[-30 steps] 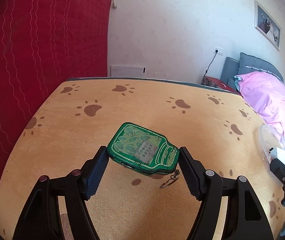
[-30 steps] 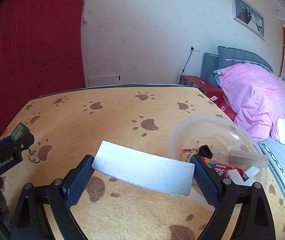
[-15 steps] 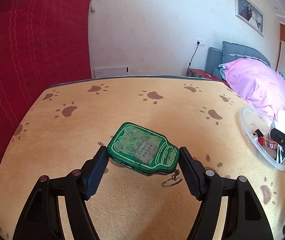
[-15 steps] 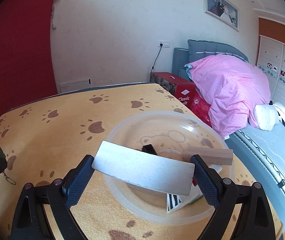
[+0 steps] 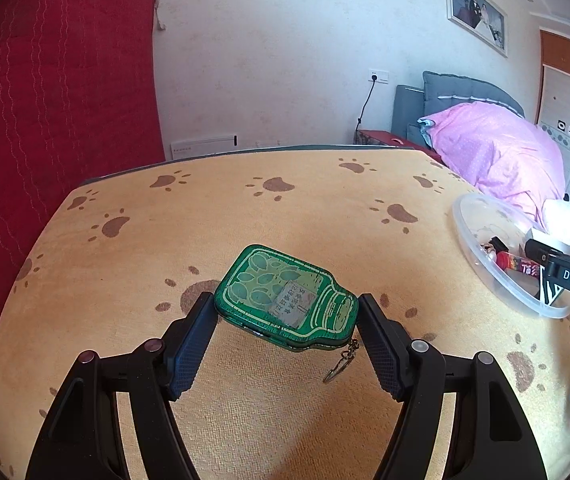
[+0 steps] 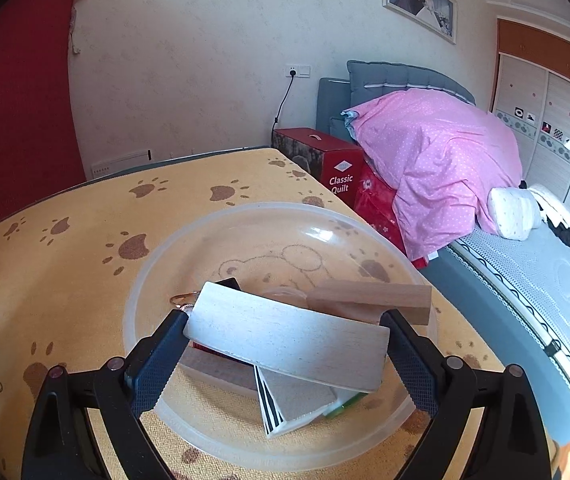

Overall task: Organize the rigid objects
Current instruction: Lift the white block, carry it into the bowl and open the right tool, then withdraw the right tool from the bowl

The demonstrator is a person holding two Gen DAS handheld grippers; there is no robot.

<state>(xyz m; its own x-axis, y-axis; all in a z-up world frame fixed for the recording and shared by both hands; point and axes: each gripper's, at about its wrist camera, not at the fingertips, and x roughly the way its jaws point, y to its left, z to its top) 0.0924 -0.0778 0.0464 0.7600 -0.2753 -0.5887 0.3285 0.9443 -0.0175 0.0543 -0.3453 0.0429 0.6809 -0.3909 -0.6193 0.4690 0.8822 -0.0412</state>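
Left gripper point(image 5: 287, 320) jaws pinch green bottle-shaped tin point(image 5: 285, 307) above paw-print worktop point(image 5: 285, 208); clear bowl point(image 5: 481, 264) at 3 o'clock. Right gripper point(image 6: 285, 338) jaws pinch whitish flat block point(image 6: 285, 338) over that bowl, wooden block point(image 6: 369, 300) inside.

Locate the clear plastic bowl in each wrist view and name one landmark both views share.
Left wrist: clear round plastic bowl at the far right edge, partly behind the other tool.
Right wrist: the bowl fills the centre, under the white board.
Shared landmark: pink dotted quilt.
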